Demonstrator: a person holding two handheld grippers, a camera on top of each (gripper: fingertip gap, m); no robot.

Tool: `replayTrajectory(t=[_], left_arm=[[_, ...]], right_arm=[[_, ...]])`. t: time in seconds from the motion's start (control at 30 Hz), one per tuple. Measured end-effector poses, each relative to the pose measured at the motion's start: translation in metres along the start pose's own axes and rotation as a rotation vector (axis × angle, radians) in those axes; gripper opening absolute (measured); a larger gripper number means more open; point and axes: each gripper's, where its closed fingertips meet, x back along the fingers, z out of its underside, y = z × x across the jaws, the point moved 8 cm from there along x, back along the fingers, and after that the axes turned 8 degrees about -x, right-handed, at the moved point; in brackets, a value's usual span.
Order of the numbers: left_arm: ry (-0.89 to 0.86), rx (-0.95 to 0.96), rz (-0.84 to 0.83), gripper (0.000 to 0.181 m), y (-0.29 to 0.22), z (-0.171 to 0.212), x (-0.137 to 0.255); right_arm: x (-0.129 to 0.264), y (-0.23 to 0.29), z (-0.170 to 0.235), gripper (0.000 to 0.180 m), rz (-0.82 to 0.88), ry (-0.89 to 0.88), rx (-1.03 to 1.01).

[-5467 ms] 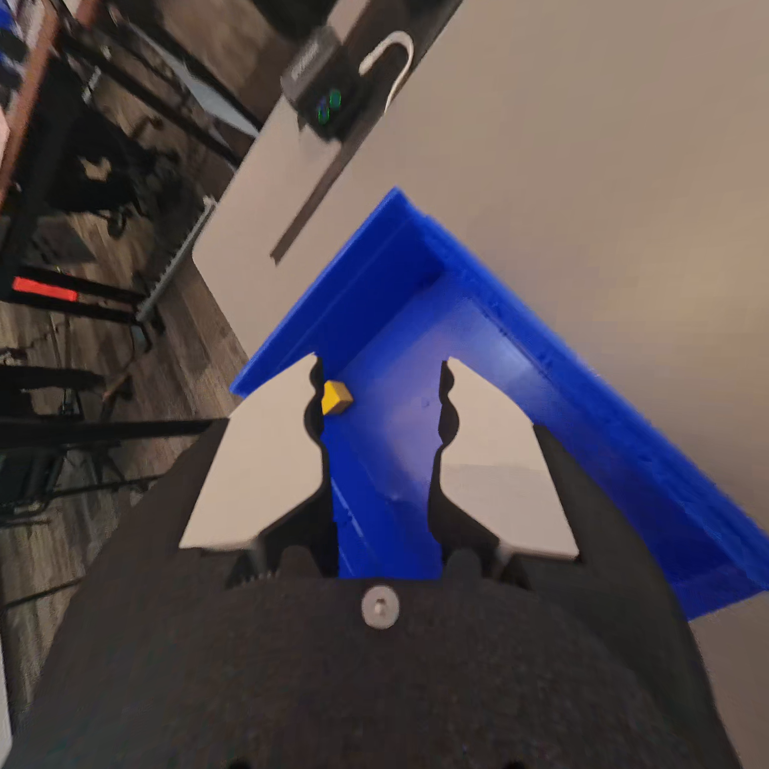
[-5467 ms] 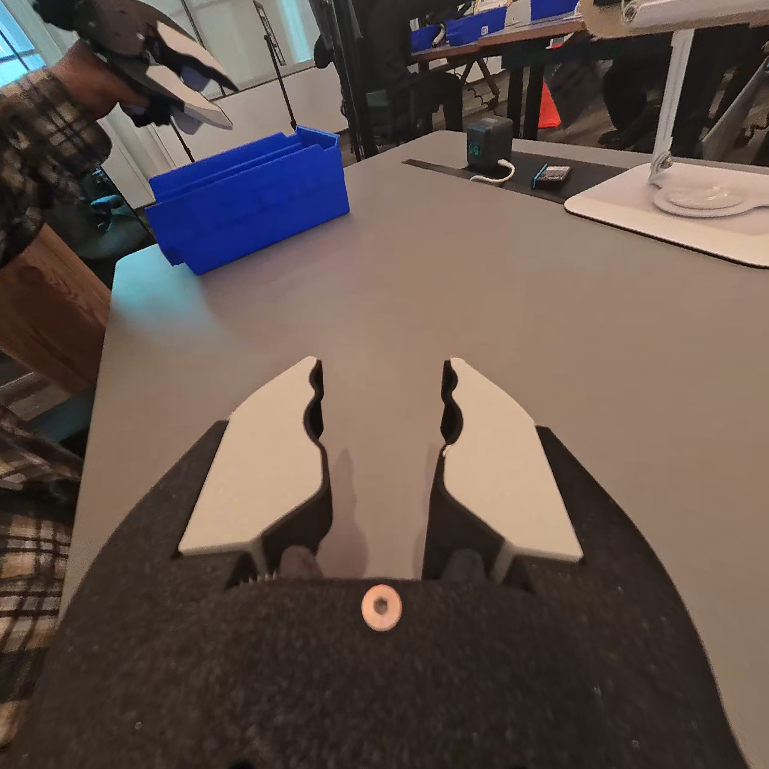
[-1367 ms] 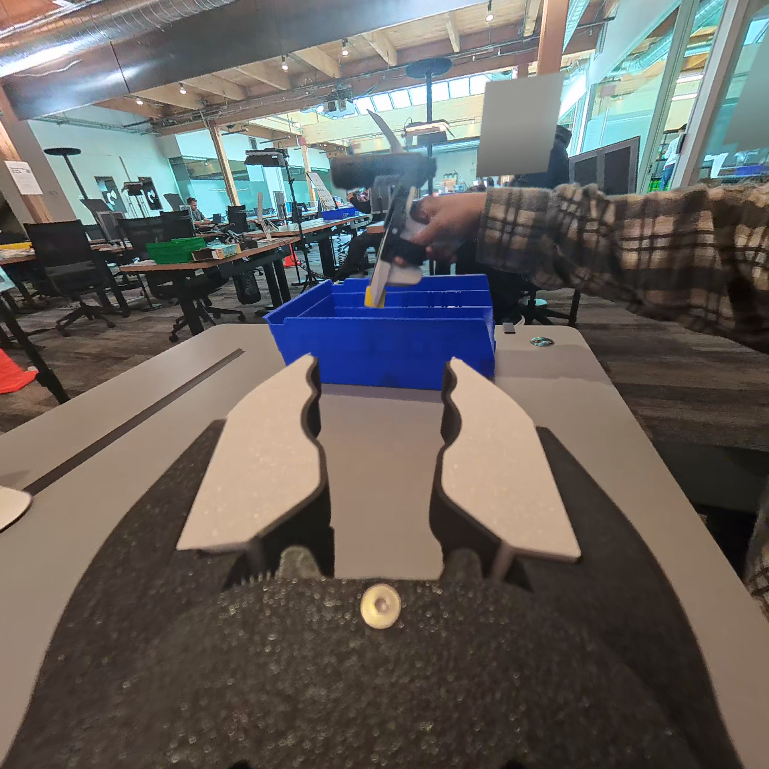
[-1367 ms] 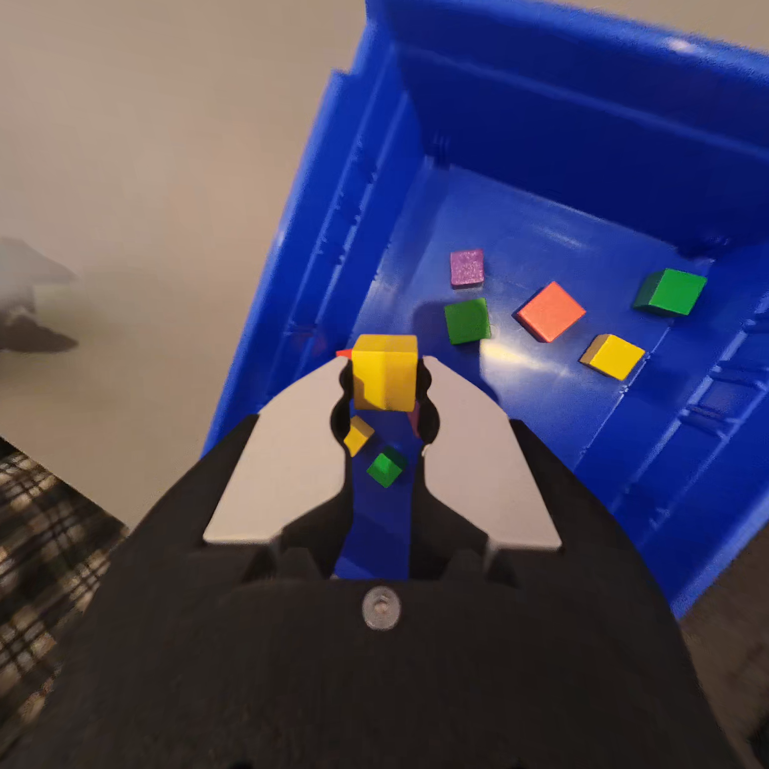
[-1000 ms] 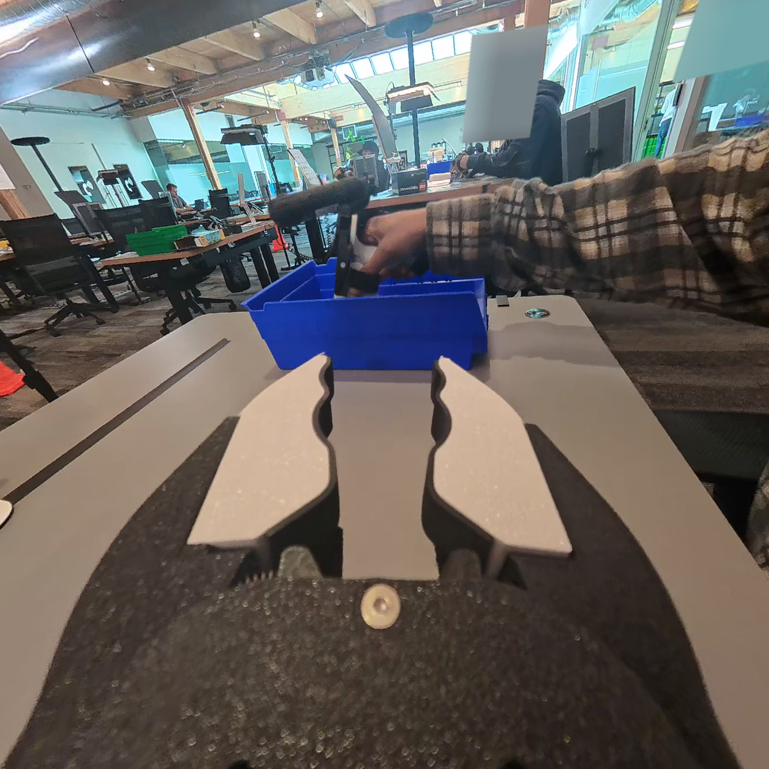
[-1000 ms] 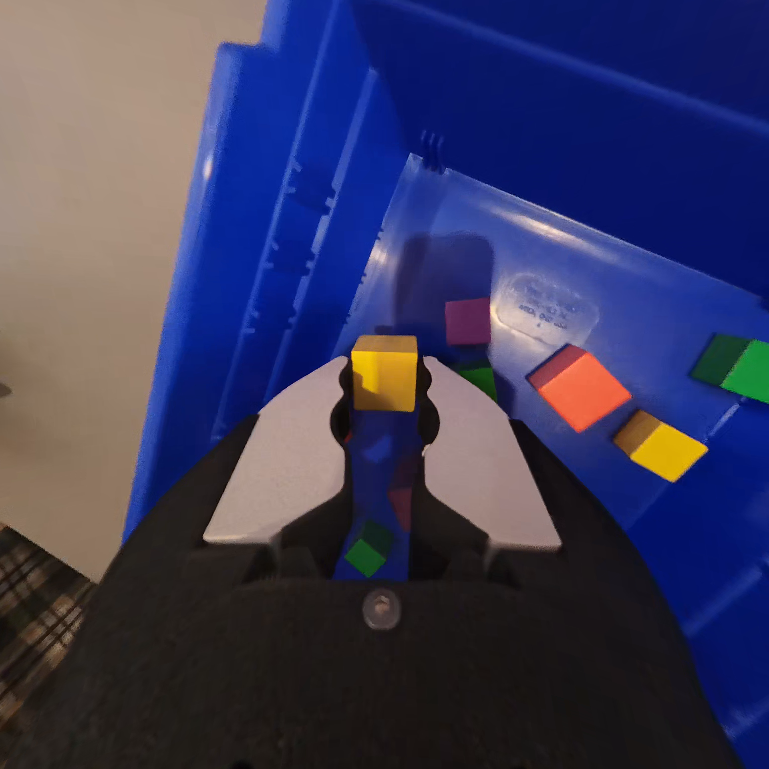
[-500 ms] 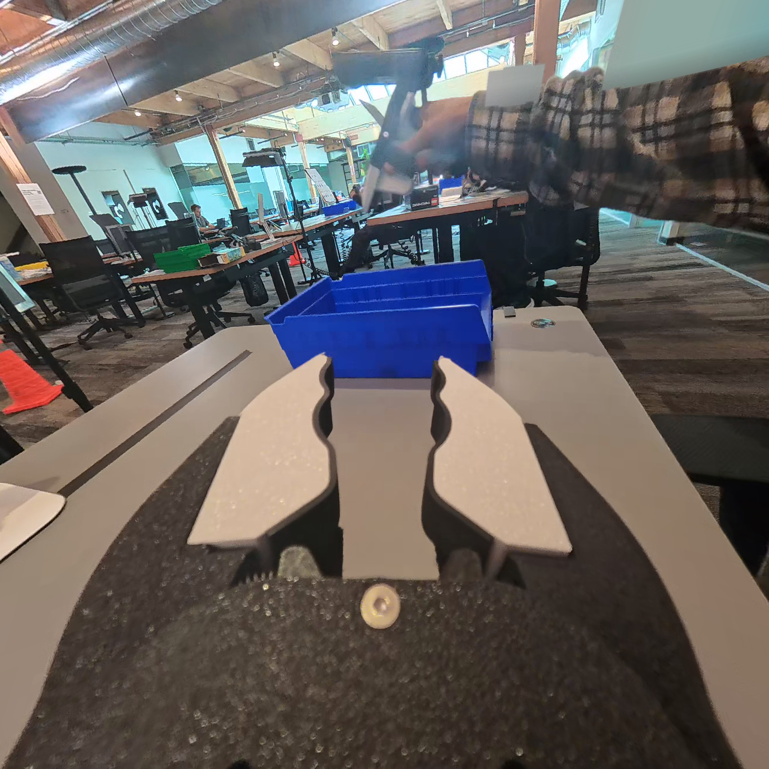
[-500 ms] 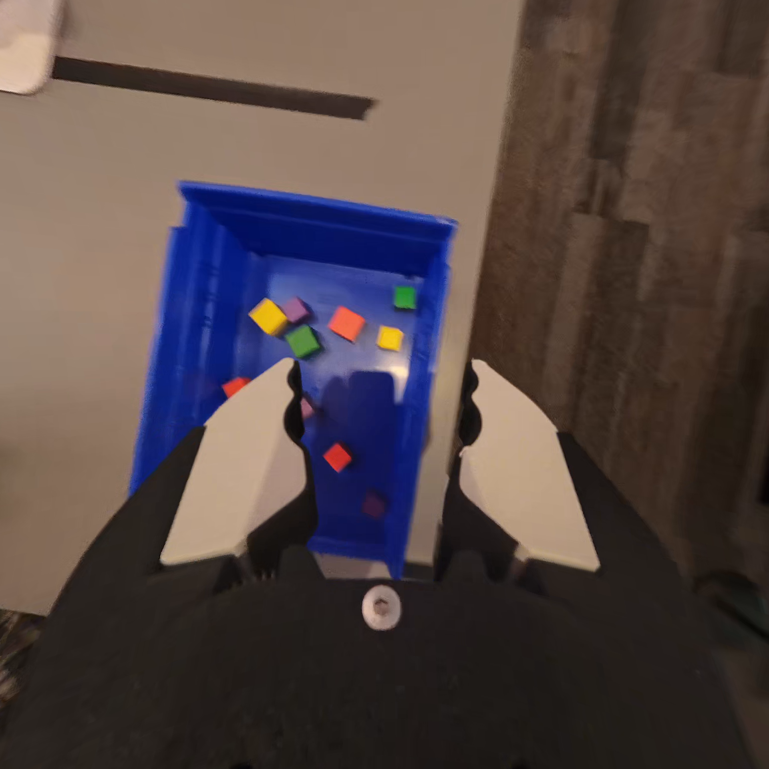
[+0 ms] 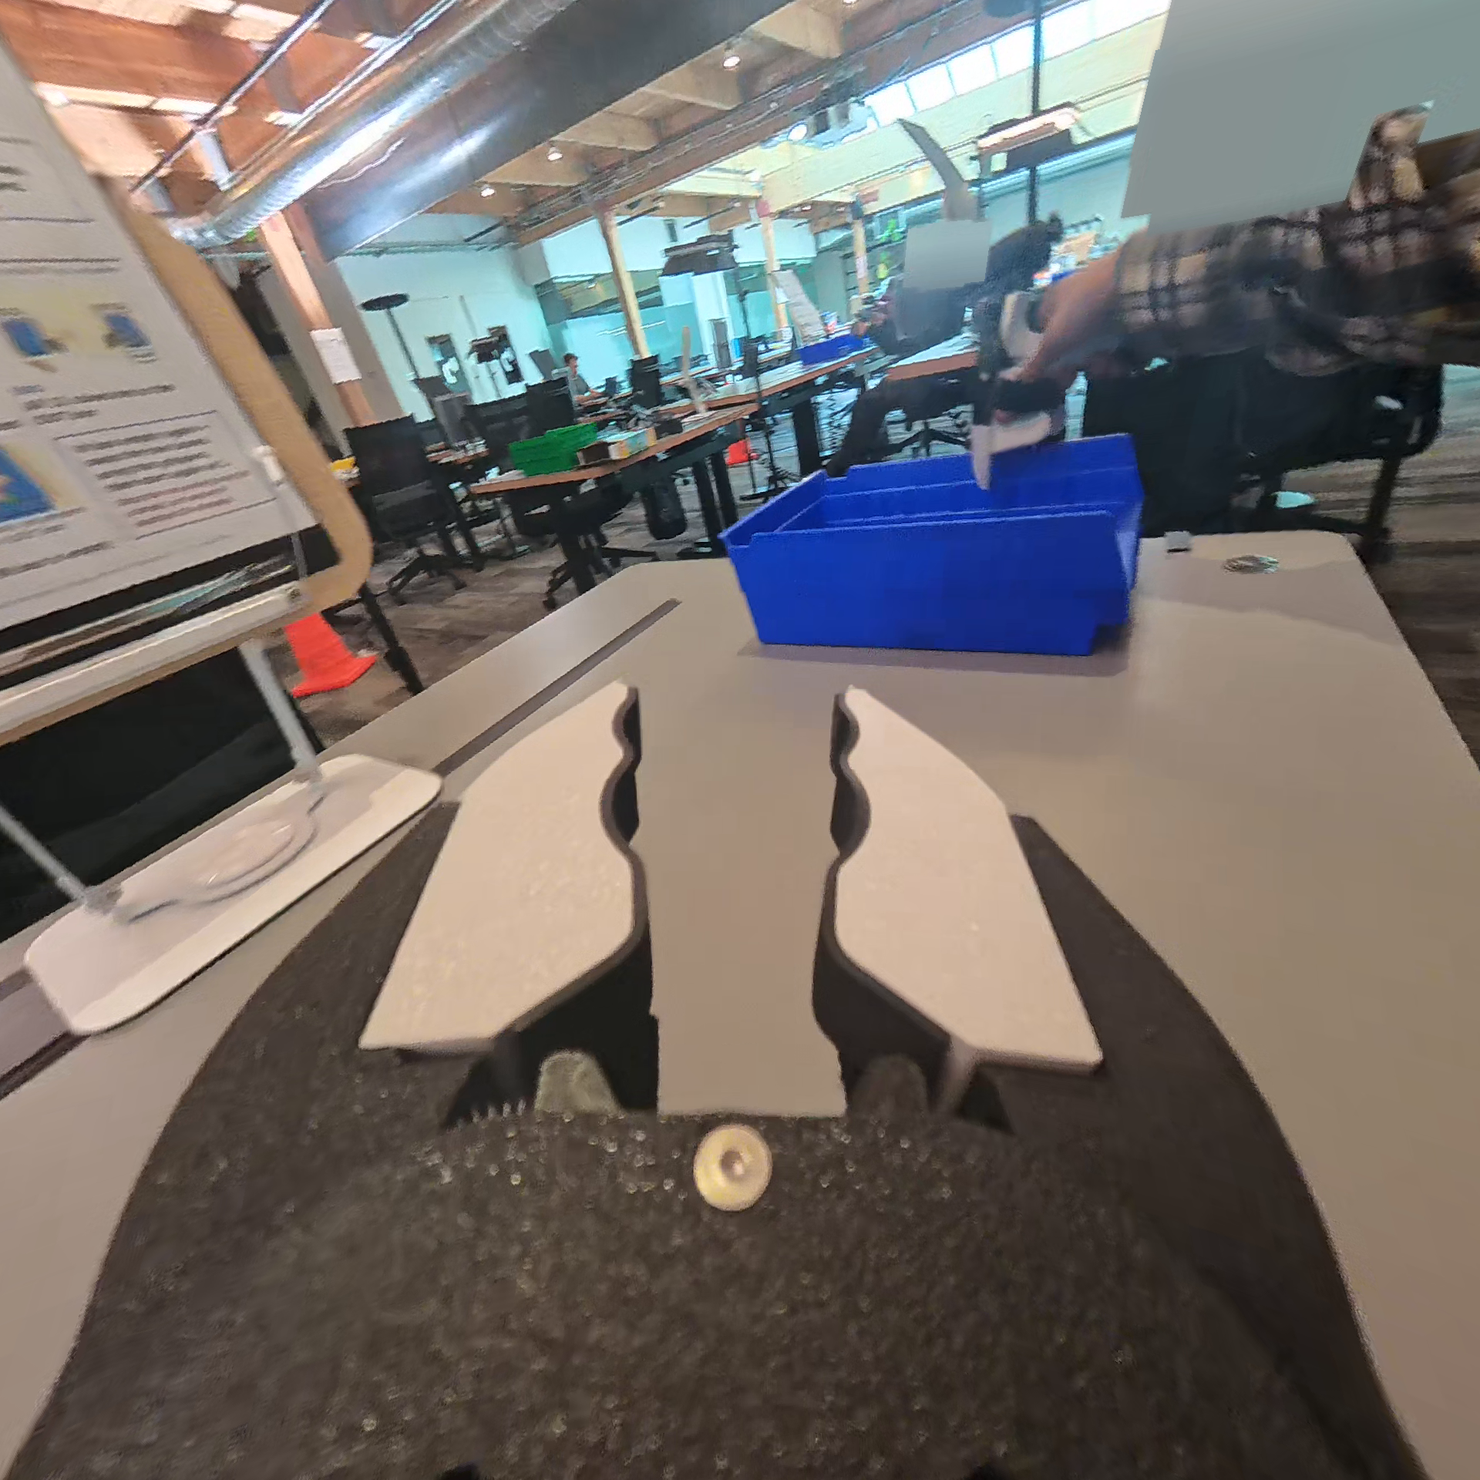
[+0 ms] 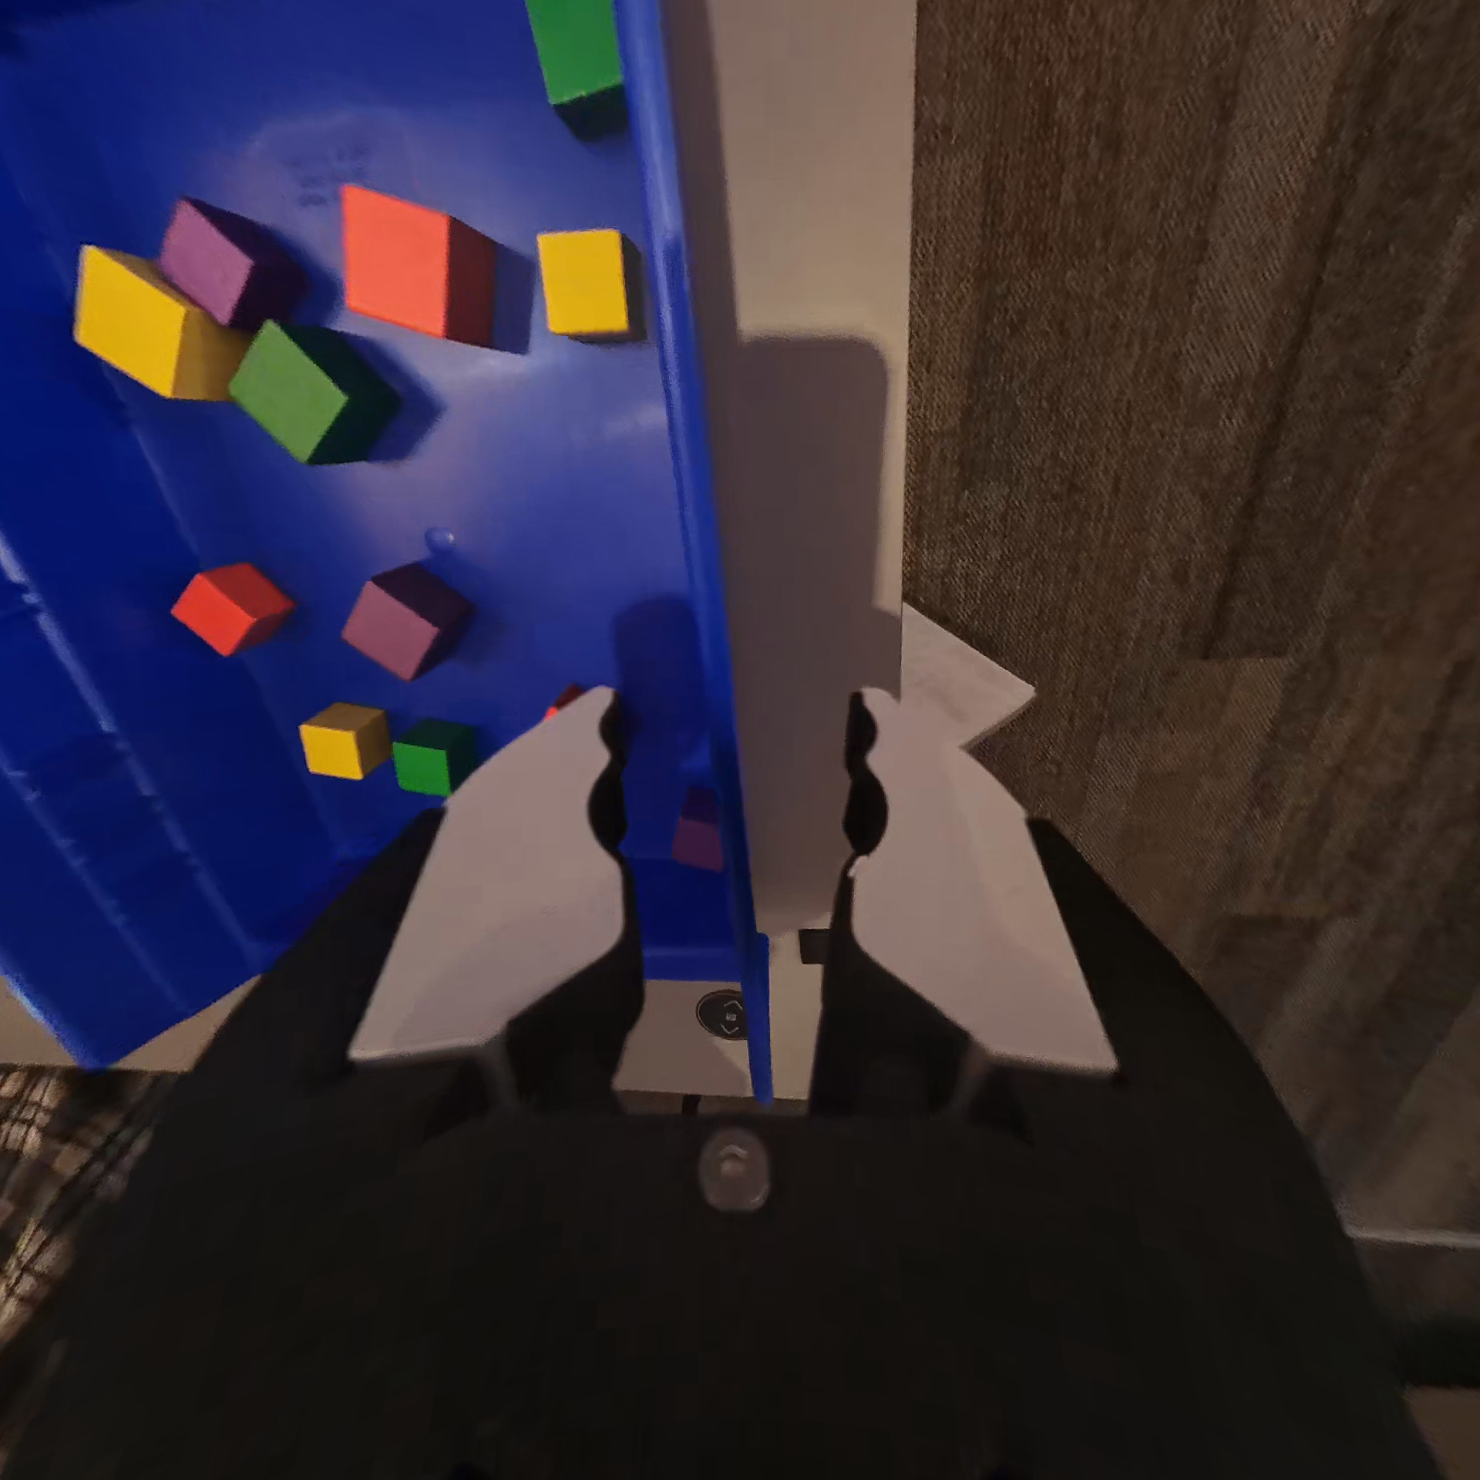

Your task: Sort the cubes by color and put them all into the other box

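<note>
You held your right gripper [image 10: 733, 705] open and empty over the blue box [image 10: 512, 496] of cubes at the desk [image 9: 1121, 801] edge, your left gripper [image 9: 734, 705] open too.

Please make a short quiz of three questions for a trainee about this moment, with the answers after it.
1. True or false: the right gripper holds a yellow cube.
2. Which thing does the right gripper straddle? A) the blue box's side wall B) a red cube C) a green cube
3. Fill in: the left gripper is open above the bare grey ____.

Key
1. False: its jaws are open with no cube between them; yellow cubes such as the one by the wall lie on the box floor.
2. A: one finger is over the box's inside, the other over the table outside it.
3. table
</note>
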Motion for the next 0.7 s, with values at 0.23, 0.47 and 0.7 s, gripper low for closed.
replayTrajectory(t=[0.23,0.47,0.7], left_arm=[[0.014,0.090,-0.116,0.047,0.022,0.005,0.015],[0.017,0.085,-0.122,0.049,0.024,0.004,0.016],[0.035,0.068,-0.087,0.052,0.019,0.006,0.012]], right_arm=[[-0.020,0.009,-0.006,0.004,0.044,0.058,0.003],[-0.022,0.025,-0.005,0.003,0.056,0.022,0.060],[-0.026,0.056,-0.001,0.003,0.036,0.017,0.081]])
